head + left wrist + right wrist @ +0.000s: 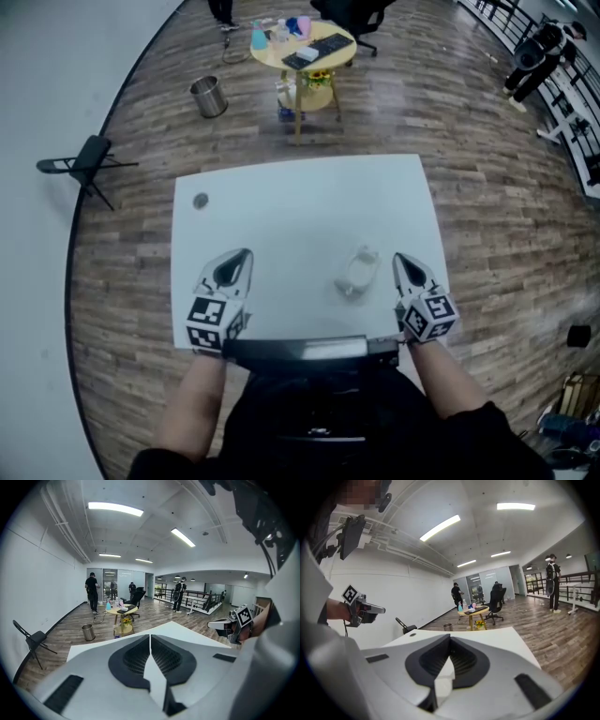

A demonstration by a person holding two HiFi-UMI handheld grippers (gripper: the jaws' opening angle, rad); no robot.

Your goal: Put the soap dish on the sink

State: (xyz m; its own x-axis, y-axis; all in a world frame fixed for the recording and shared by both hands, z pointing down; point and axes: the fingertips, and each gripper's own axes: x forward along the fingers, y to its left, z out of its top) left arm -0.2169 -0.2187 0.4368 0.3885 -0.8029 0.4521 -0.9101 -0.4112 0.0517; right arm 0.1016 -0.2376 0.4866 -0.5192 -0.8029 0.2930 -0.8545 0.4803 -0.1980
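I see my left tongs (242, 255) and right tongs (401, 259) both closed tight on nothing, at the near edge of the white rectangular desk (300, 202). The clear plastic soap dish (357, 272) lies on the desk just left of the right tongs. Its long axis runs away from me, with the far end leaning slightly right.

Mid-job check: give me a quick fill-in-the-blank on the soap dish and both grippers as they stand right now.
1. The clear soap dish lies on the white table, nearer the ____ gripper.
2. The left gripper has its fingers ____.
3. Between the fingers of the right gripper there is ____.

Missing words: right; shut; nothing.
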